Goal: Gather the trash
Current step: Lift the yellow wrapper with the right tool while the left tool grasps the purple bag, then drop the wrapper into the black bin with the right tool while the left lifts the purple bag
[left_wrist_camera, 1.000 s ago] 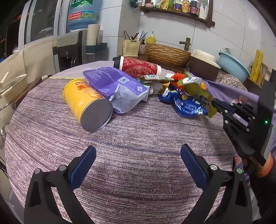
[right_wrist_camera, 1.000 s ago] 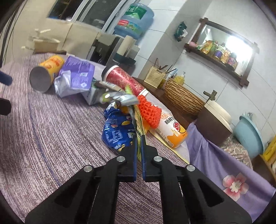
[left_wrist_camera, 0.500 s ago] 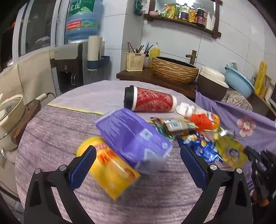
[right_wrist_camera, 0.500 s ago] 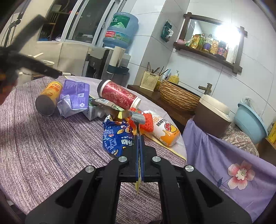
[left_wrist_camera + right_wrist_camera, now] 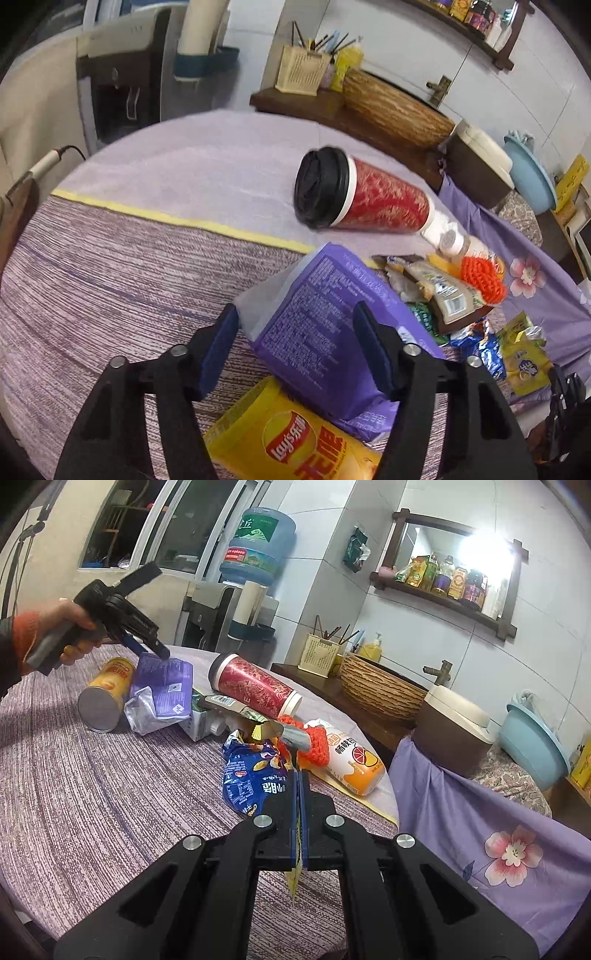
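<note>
My left gripper (image 5: 295, 325) is open, its jaws either side of the upper end of a purple snack bag (image 5: 325, 343) that lies over a yellow chip can (image 5: 295, 446). In the right wrist view the left gripper (image 5: 155, 650) hovers at the purple bag (image 5: 162, 686), next to the yellow can (image 5: 107, 694). My right gripper (image 5: 298, 775) is shut on a yellow wrapper (image 5: 293, 880), held above the table beside a blue snack bag (image 5: 251, 775). The same yellow wrapper (image 5: 524, 365) shows at the right of the left wrist view.
A red cup with black lid (image 5: 362, 195), an orange net sponge (image 5: 480, 277), an orange drink bottle (image 5: 351, 760), a small carton (image 5: 201, 723) and several wrappers lie on the purple tablecloth (image 5: 110, 266). A counter with a wicker basket (image 5: 380, 686) stands behind.
My left gripper has moved forward and down over the purple bag and narrowed around it. My right gripper has drawn back slightly with the yellow wrapper still held.
</note>
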